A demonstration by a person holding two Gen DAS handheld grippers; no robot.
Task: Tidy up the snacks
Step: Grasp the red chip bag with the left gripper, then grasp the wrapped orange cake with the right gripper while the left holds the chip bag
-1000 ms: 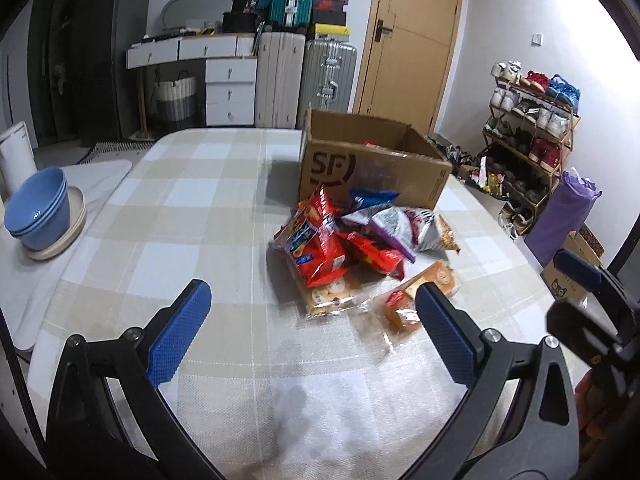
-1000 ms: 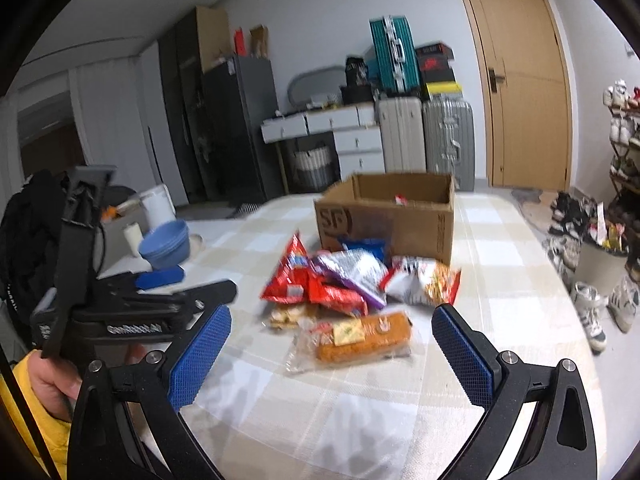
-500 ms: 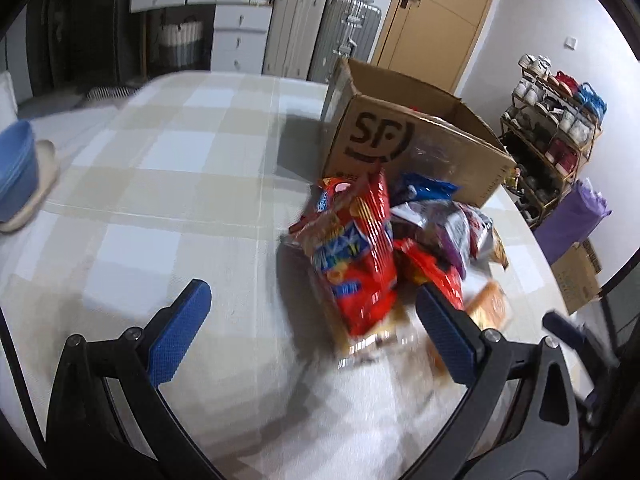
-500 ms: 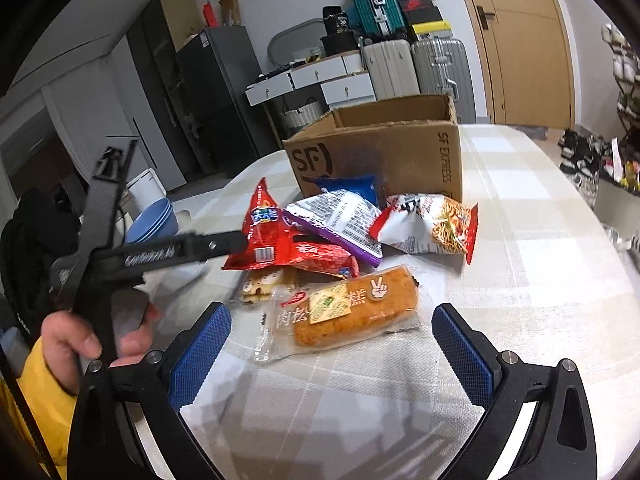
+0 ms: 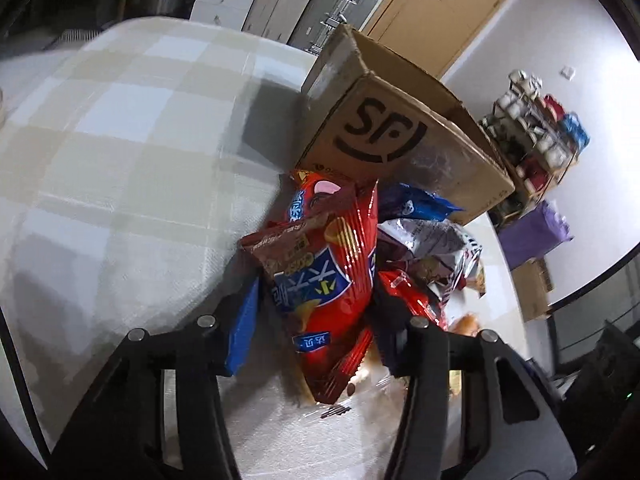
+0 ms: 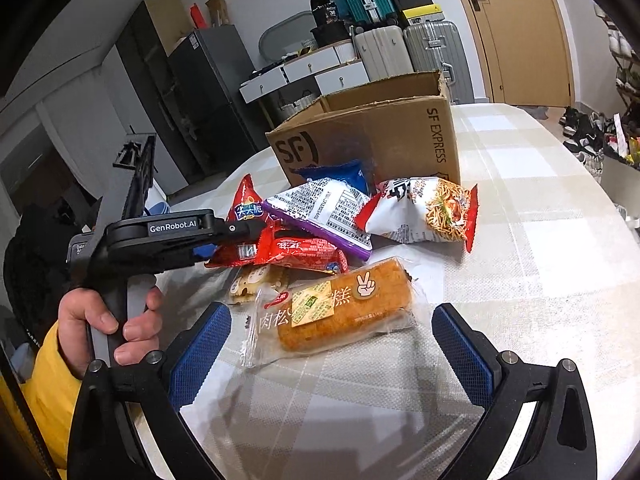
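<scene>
**Left fingers closing on red chip bag; right gripper waiting over cake**

The cardboard box [image 6: 372, 136] stands open on the checked desk [image 6: 540, 280]; the snacks lie heaped against its near wall, none yet visibly moved in. The left gripper [image 5: 316, 320] reaches into the heap's near edge, its fingers closing on the red chip bag [image 5: 328, 276], which stands between them; the blue pad presses its side, judged a grasp for lifting it into the box. The right gripper [image 6: 332, 340] hovers near the box's front, fingers spread wide and released, straddling the wrapped cake [image 6: 340, 312] without touching it, apparently lined up for the next pick.
</scene>
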